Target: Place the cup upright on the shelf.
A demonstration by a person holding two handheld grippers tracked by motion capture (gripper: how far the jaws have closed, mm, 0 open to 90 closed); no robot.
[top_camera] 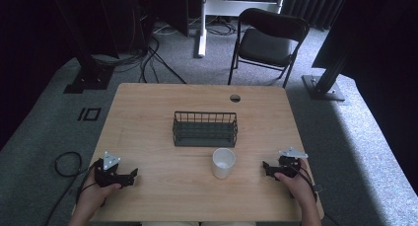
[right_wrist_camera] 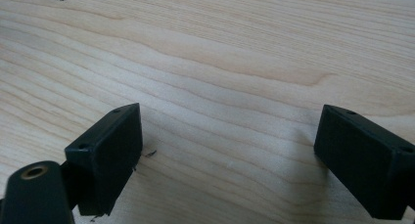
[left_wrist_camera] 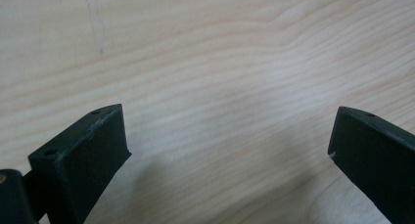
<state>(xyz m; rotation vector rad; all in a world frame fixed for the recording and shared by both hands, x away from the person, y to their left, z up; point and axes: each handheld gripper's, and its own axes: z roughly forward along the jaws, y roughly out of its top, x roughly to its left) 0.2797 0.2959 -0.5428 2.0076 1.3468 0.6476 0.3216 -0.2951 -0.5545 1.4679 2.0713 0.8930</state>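
Observation:
A white cup (top_camera: 223, 162) stands upright on the wooden table (top_camera: 148, 112), just in front of a dark wire basket (top_camera: 205, 129) at the table's middle. My left gripper (top_camera: 132, 176) rests near the front left edge, held by a hand, pointing right toward the cup. Its jaws stand wide apart over bare wood, left gripper (left_wrist_camera: 227, 136) open and holding nothing. My right gripper (top_camera: 266, 168) lies near the front right, pointing left at the cup from a short distance. It too is open over bare wood, right gripper (right_wrist_camera: 230, 136).
A round cable hole (top_camera: 235, 97) sits at the table's far edge. Behind the table stands a black folding chair (top_camera: 266, 41), with black frame posts (top_camera: 84, 63) and cables on the grey carpet to either side.

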